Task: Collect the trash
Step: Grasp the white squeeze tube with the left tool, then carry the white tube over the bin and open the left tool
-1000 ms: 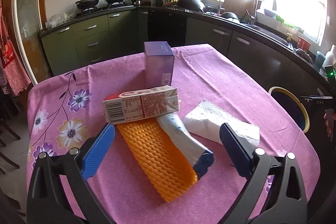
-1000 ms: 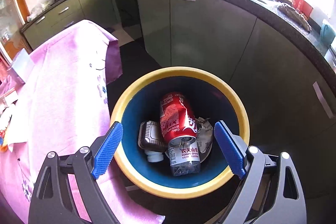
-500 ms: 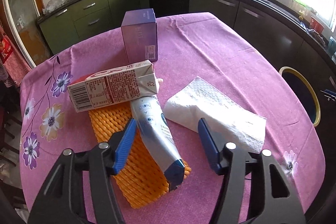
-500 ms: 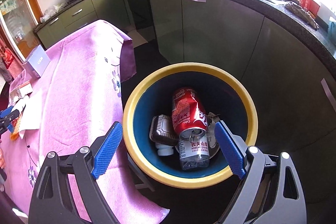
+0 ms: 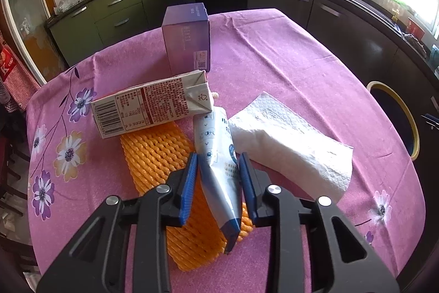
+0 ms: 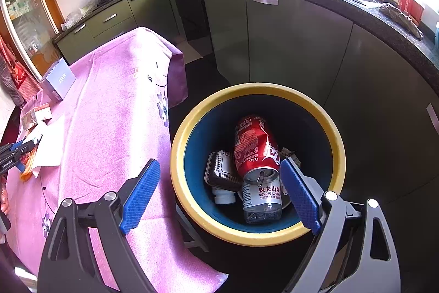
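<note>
While the right gripper point(image 6: 219, 194) hangs with its jaws wide apart and empty above the bin point(image 6: 186, 133), the left gripper point(image 5: 218, 177) has come forward and down over the table and its jaws have just been closing around the tube point(image 5: 216, 155). A second ago they stood wide on both sides of the pile; now the blue pads point(image 5: 189, 183) sit on the two flanks of the tube, pressing it, or so near that no gap is visible. I judge that the grasp is made or almost made, but the tube is not lifted yet: its dark cap end lies low on the orange foam net point(image 5: 153, 153), and its far end reaches under the corner of the milk carton point(image 5: 151, 106). The paper napkin point(image 5: 288, 144) lies just beside the tube on the right, touching it, and the purple box point(image 5: 186, 37) stands behind on the pink cloth point(image 5: 288, 67). The bin, standing on the floor beside the table, already contains a red can point(image 6: 252, 144), a water bottle point(image 6: 262, 199) and a small tray point(image 6: 221, 166). For the task this means one piece of trash is now secured, I think, and the next move would be to lift it without dragging the net or the carton along; four pieces remain on the table.
</note>
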A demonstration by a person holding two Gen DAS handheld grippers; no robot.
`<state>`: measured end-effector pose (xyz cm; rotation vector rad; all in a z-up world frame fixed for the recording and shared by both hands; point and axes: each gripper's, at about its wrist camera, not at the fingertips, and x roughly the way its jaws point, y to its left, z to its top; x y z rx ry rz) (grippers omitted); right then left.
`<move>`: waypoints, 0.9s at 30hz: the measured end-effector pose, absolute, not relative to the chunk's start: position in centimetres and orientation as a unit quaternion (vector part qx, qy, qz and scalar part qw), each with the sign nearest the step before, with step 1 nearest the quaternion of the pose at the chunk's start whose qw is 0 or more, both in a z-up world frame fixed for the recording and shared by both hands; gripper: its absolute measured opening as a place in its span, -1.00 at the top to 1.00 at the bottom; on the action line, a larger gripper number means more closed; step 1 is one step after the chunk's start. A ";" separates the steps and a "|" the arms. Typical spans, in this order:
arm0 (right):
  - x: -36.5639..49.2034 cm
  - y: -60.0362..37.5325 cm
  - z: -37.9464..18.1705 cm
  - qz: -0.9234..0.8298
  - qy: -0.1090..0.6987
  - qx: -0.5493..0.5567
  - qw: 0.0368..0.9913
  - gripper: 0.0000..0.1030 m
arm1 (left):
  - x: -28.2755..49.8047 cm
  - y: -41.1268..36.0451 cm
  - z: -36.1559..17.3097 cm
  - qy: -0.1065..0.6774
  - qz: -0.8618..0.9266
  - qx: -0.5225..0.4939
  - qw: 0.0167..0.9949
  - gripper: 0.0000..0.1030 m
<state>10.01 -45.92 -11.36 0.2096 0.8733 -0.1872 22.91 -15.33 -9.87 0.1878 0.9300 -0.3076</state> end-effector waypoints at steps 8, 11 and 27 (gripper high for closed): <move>9.8 -45.4 -11.0 -0.085 0.418 0.098 0.899 -0.71 | 21.5 -15.1 -8.6 0.445 -0.174 0.084 0.874 0.46; 9.7 -45.2 -11.0 -0.083 0.418 0.098 0.900 -0.71 | 20.9 -15.0 -8.1 0.440 -0.182 0.086 0.875 0.49; 9.1 -45.1 -10.8 -0.081 0.412 0.102 0.902 -0.71 | 17.8 -18.1 -4.3 0.399 -0.247 0.105 0.877 0.62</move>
